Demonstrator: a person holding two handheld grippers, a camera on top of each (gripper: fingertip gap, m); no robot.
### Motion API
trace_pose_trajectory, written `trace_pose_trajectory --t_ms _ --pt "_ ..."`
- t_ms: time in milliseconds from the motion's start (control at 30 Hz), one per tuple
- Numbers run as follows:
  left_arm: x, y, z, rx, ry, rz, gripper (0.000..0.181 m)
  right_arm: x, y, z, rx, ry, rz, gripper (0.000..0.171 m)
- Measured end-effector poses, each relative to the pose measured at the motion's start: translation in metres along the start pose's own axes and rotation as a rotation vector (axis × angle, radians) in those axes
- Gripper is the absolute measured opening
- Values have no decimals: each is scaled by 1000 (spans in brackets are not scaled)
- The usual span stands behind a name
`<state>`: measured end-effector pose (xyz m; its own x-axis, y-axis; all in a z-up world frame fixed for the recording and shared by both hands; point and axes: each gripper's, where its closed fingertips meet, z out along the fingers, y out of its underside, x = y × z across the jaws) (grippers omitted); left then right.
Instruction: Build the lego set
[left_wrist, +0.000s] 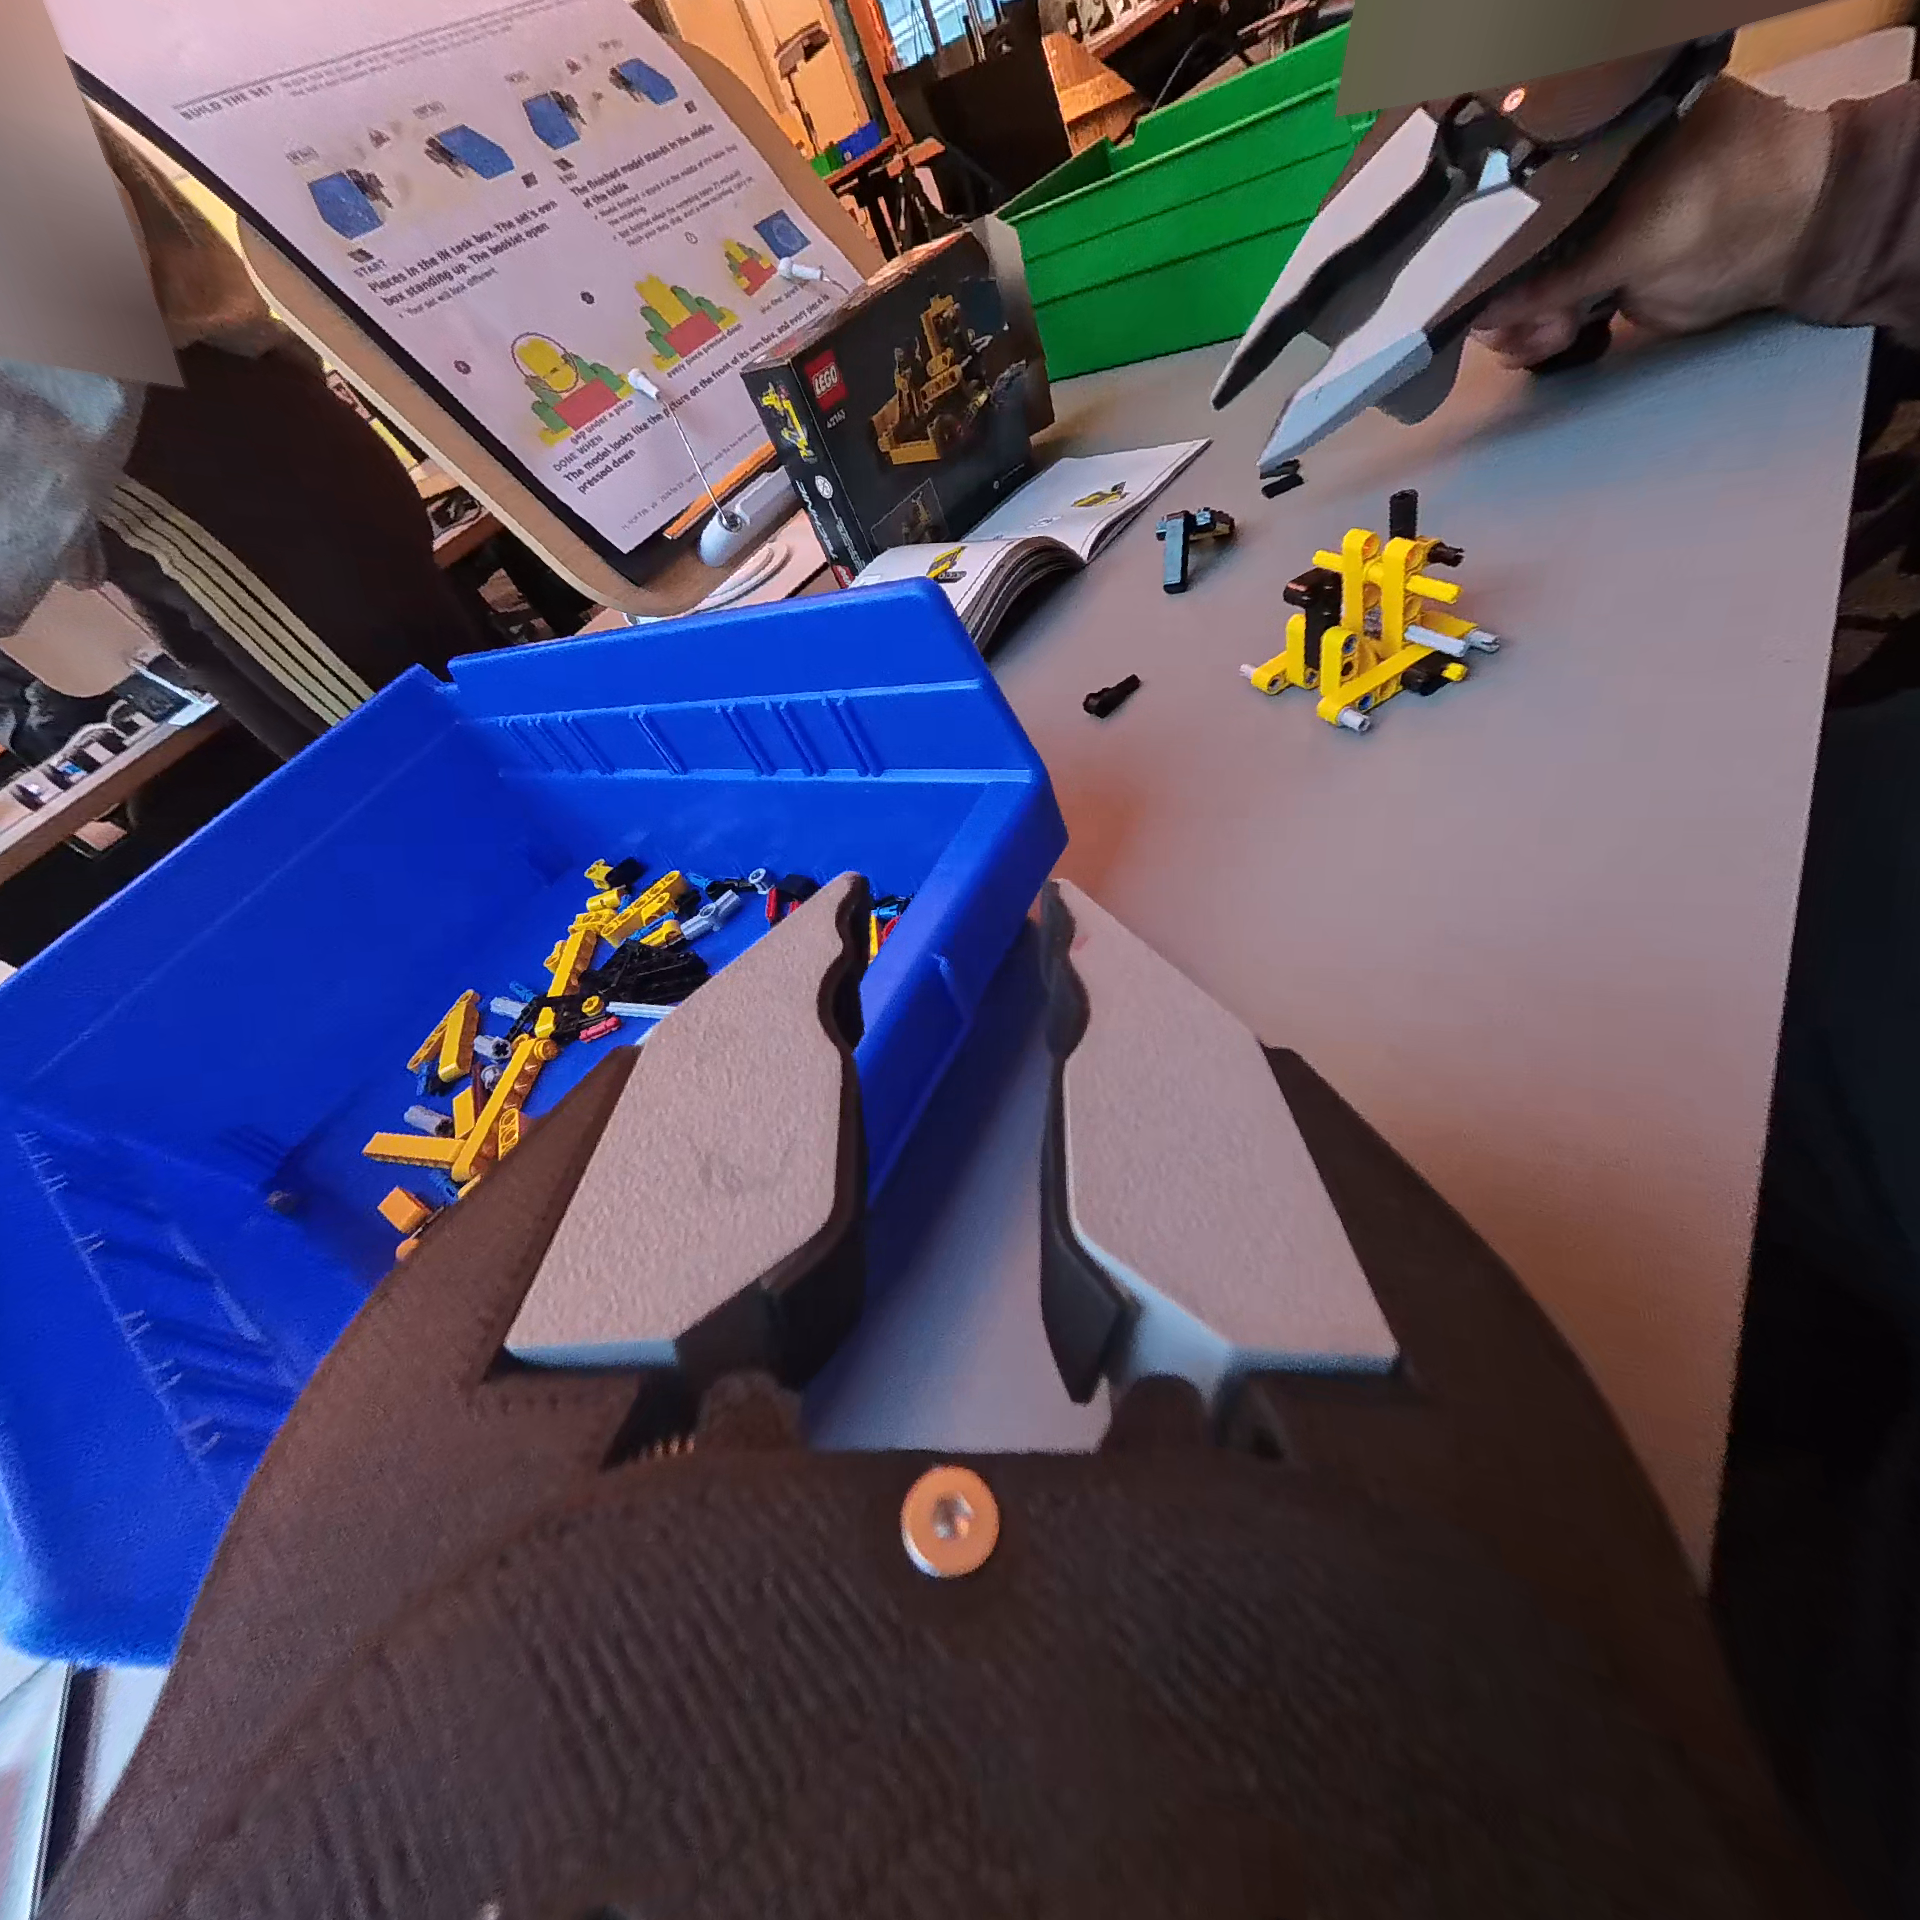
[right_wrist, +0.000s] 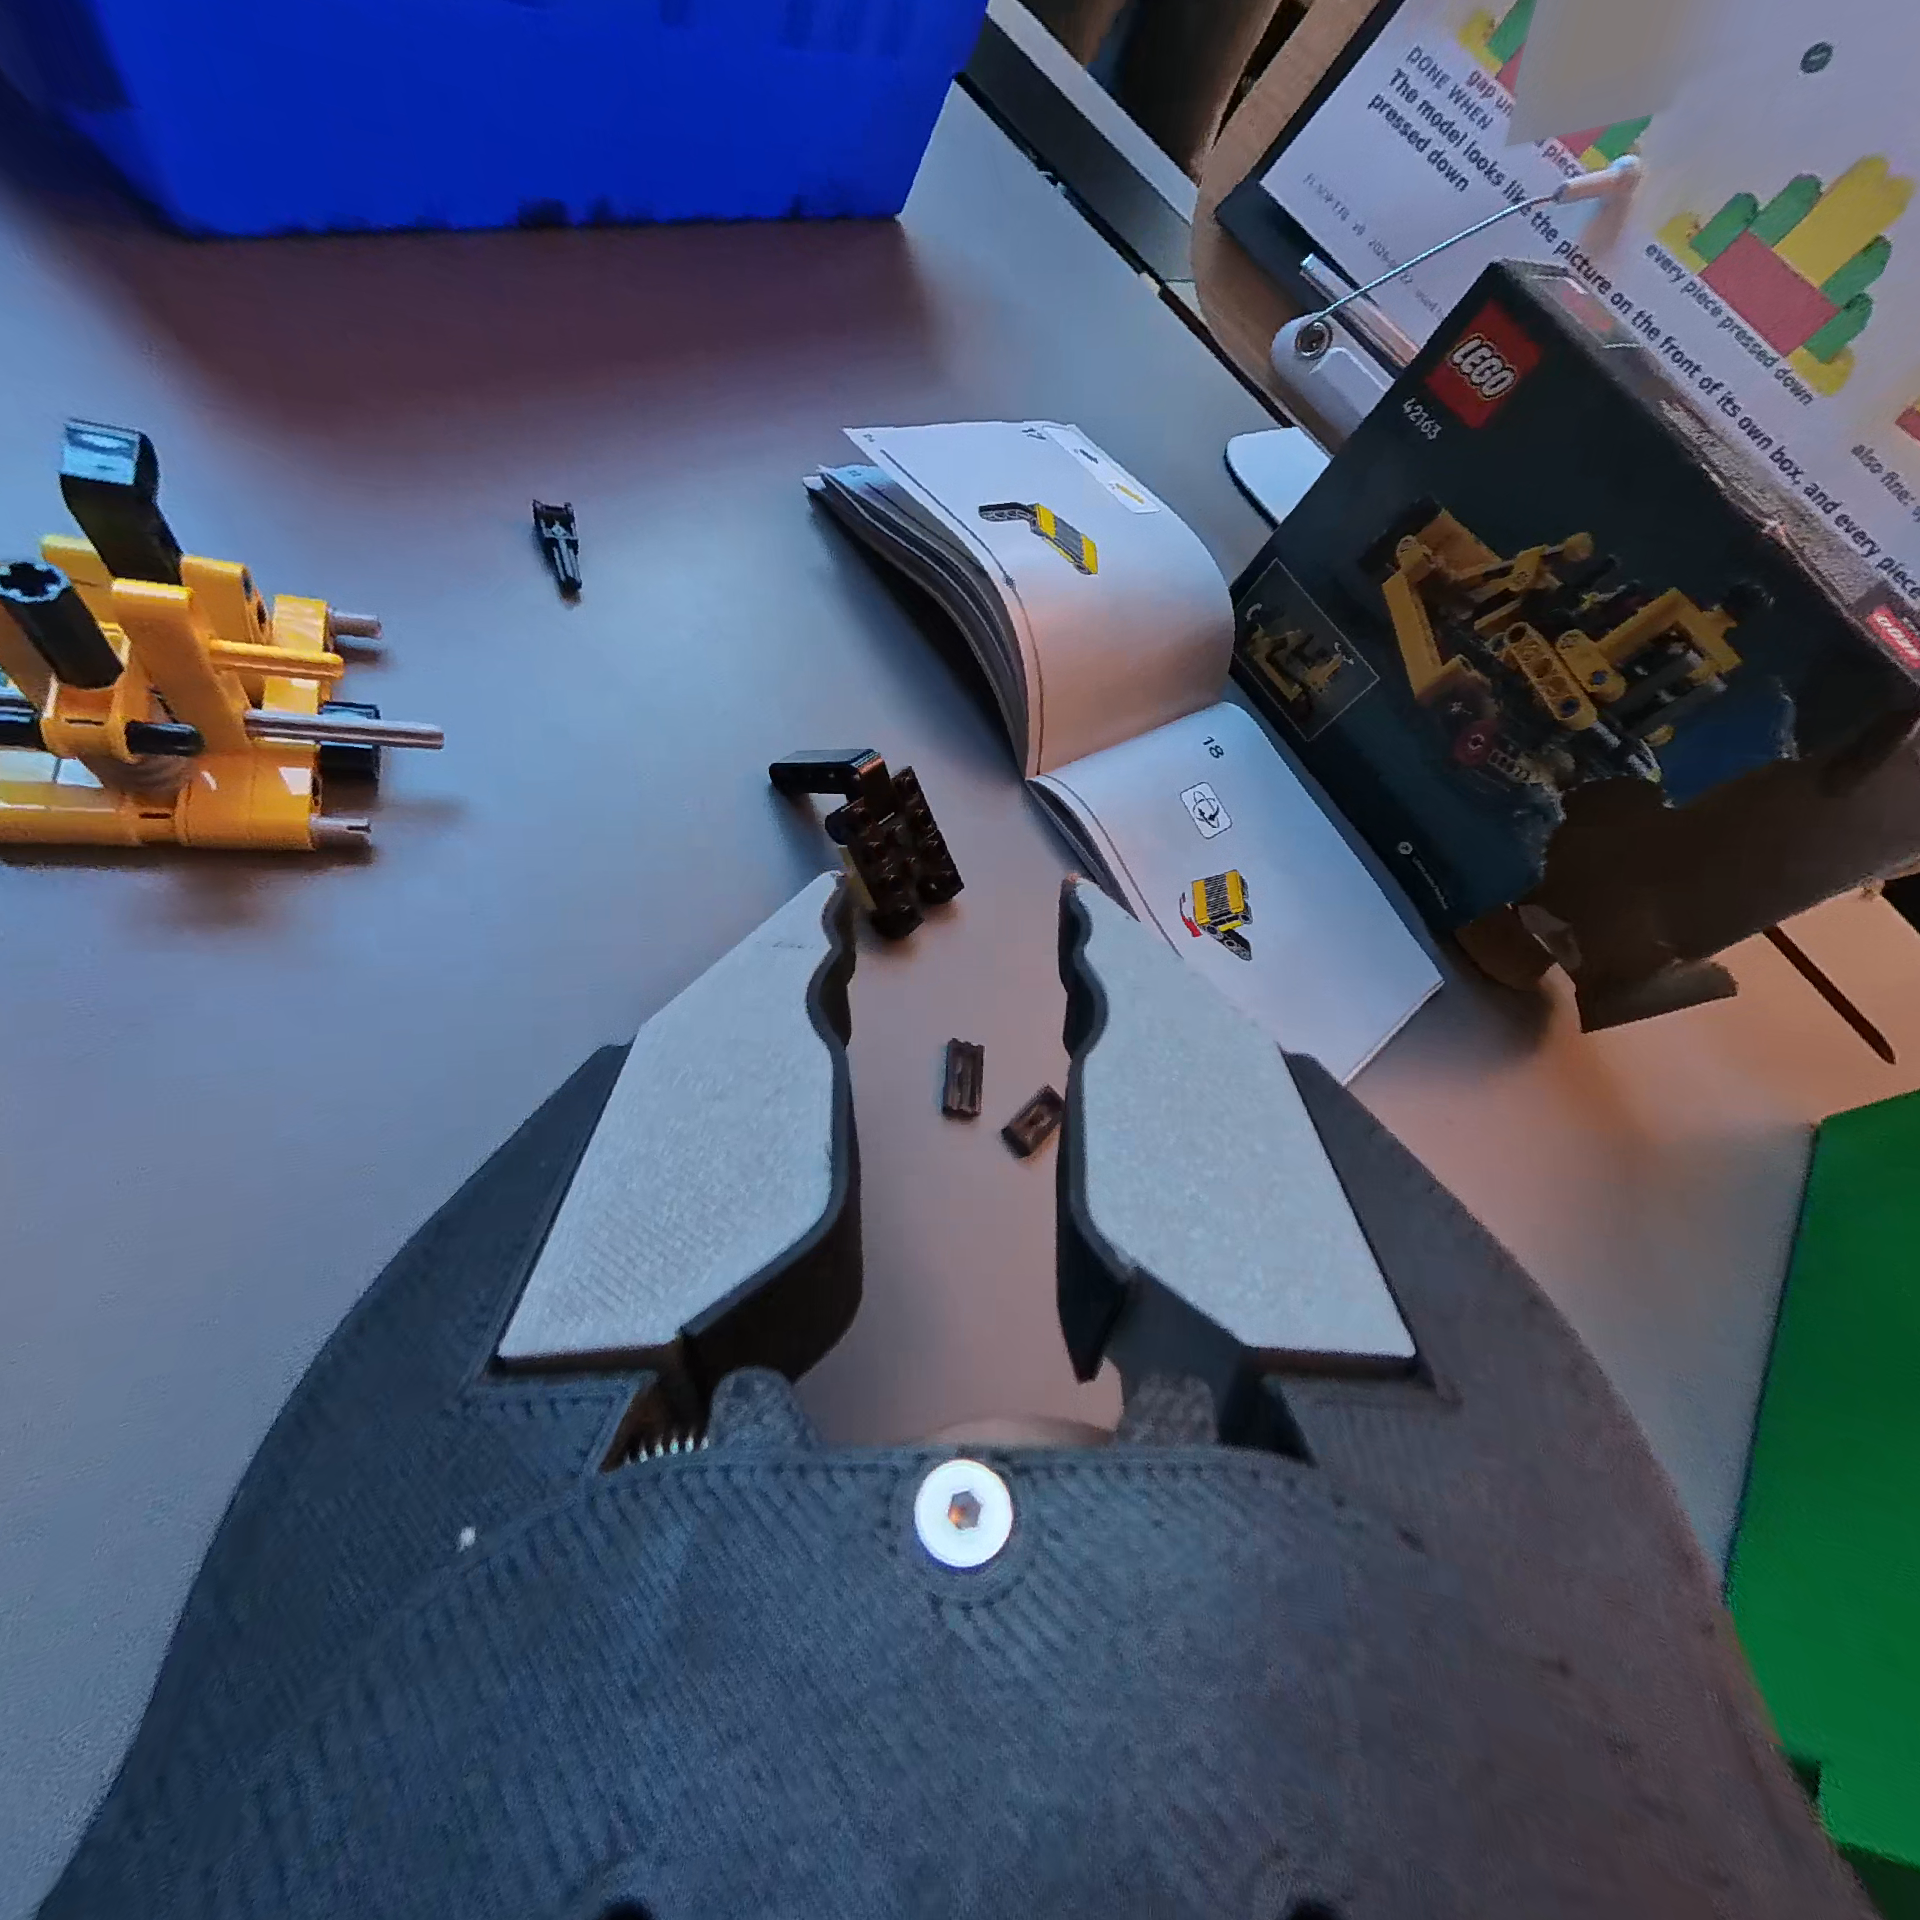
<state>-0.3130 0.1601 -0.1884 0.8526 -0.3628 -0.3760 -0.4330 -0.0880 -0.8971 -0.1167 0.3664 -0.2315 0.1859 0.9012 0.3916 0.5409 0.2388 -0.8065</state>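
Observation:
My left gripper (left_wrist: 951, 904) is open and empty, over the right wall of the blue bin (left_wrist: 260, 987) that holds several loose yellow and black pieces (left_wrist: 561, 1018). The part-built yellow model (left_wrist: 1371, 634) stands on the grey table (left_wrist: 1403, 935); it also shows in the right wrist view (right_wrist: 177, 717). My right gripper (right_wrist: 951, 894) is open and empty above the table, with two small black pieces (right_wrist: 963, 1077) lying between its fingers and a black sub-assembly (right_wrist: 894, 842) just past its tips. It also shows in the left wrist view (left_wrist: 1262, 431). A black pin (right_wrist: 559, 540) lies apart.
An open instruction booklet (right_wrist: 1122, 644) lies beside the set's dark box (right_wrist: 1558, 644). A stand with a printed instruction sheet (left_wrist: 499, 249) is behind them. Green bins (left_wrist: 1174, 229) stand at the far edge. A person sits beyond the table at the left. My right fingertips sit around 30 centimetres from my left ones. The left gripper is farther from the black pin (right_wrist: 559, 540), some 20 centimetres, than the right, some 12 centimetres. It turns up in the left wrist view (left_wrist: 1110, 697) as well.

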Motion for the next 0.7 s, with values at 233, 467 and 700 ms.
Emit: trace_pose_trajectory --t_ms 233,467,700 --pt "1 1 1 -7 1 11 30 -2 2 2 -13 -10 -14 36" --pt "1 1 2 -8 1 14 29 -2 1 1 -6 -13 -5 35" --pt "3 -1 0 6 0 30 26 -1 -1 1 3 10 -28 31"
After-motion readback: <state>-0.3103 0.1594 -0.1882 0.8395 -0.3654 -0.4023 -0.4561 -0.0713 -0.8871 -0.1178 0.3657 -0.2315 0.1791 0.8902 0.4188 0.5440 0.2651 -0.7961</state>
